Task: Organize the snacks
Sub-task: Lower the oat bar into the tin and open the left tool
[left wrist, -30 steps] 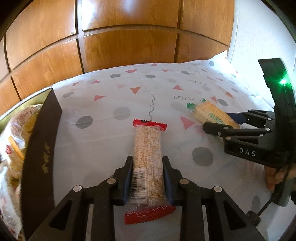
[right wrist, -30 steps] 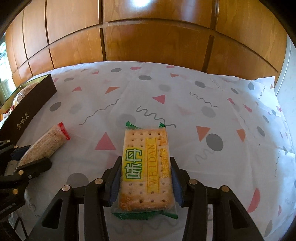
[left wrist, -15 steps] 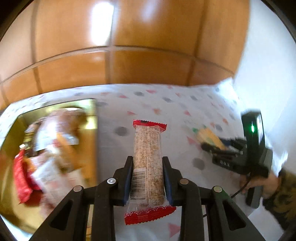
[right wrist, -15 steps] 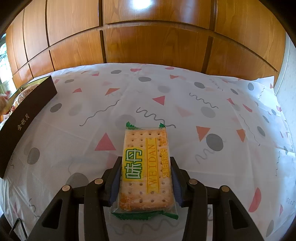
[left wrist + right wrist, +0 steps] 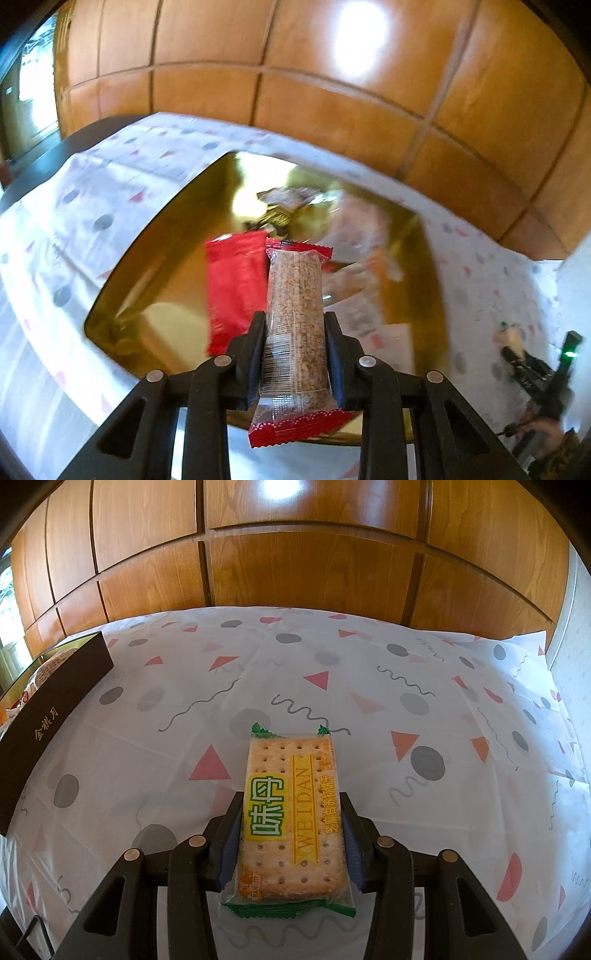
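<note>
Item 1: left gripper [image 5: 295, 325], black, two-fingered. It is clamping a clear-wrapped brown grain bar with red crimped ends [image 5: 295, 321] between its pads, the bar lying lengthwise along the fingers with its far end projecting past the tips. The bar is hanging in the air over the open gold-lined box [image 5: 155, 258].

Item 2: gold-lined box, dark outer walls with gold lettering on the side facing the right wrist camera [image 5: 55, 716]. It is sitting on the table at the left of the right wrist view. Inside, a flat red packet [image 5: 232, 288] is lying just beside and below the held bar; further packets are lying behind and to the right, too blurred to identify.

Item 3: right gripper [image 5: 291, 830], black with blue pads. It is gripping a green-edged clear packet of pale square crackers with a yellow-green label [image 5: 291, 819] by its two long sides. Whether the packet is resting on the cloth or is lifted slightly off it cannot be told. In the left wrist view this gripper [image 5: 517, 360] is showing small at the far right, a green light lit on its body.

Item 4: white tablecloth printed with grey dots, pink triangles and squiggles [image 5: 406, 686], covering the table.

Item 5: glossy brown wooden panelling [image 5: 295, 554], standing behind the table.
</note>
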Action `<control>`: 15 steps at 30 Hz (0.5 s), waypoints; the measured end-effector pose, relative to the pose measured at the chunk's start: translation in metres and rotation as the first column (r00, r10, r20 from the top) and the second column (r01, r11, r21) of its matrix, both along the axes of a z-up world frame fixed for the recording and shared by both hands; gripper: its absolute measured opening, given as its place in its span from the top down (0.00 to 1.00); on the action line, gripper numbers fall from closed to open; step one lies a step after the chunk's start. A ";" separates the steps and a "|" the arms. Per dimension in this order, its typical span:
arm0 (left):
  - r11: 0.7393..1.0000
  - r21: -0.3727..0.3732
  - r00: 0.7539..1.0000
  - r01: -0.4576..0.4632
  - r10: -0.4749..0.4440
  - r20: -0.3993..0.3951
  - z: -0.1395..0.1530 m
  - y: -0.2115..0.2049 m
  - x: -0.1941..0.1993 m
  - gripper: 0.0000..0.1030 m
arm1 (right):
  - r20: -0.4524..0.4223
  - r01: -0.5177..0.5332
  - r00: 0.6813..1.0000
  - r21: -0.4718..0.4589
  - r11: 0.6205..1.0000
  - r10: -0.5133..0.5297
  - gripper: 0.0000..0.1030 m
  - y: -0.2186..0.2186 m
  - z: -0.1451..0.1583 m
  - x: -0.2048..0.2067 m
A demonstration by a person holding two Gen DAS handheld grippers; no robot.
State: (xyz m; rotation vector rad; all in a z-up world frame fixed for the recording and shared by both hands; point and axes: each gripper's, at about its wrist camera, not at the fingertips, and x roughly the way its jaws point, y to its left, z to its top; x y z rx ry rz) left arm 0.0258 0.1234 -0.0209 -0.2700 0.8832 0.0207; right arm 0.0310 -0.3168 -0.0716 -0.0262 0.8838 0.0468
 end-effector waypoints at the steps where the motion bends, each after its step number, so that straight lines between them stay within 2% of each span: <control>1: 1.000 -0.004 1.000 0.002 -0.002 -0.025 -0.004 0.002 0.003 0.71 | 0.000 0.000 1.000 0.000 1.000 0.000 0.54 0.000 0.000 0.000; 4: 1.000 -0.003 0.994 -0.020 0.020 -0.108 -0.021 0.005 0.015 0.71 | 0.001 0.001 1.000 0.003 1.000 -0.001 0.54 0.000 0.000 0.000; 7: 0.996 0.064 0.986 -0.064 0.073 -0.150 -0.031 0.009 0.029 0.71 | 0.001 0.002 1.000 0.005 1.000 -0.002 0.54 -0.001 0.000 0.001; 10: 0.994 0.074 0.985 -0.076 0.086 -0.151 -0.034 0.014 0.032 0.71 | 0.002 0.004 1.000 0.008 1.000 -0.004 0.54 0.000 0.000 0.001; 13: 0.989 0.122 0.984 -0.088 0.105 -0.141 -0.032 0.013 0.033 0.70 | 0.003 0.005 1.000 0.010 1.000 -0.005 0.54 0.000 0.000 0.001; 15: 0.991 0.102 0.986 -0.088 0.101 -0.131 -0.032 0.012 0.030 0.70 | 0.002 0.004 1.000 0.009 1.000 -0.004 0.54 0.000 0.000 0.001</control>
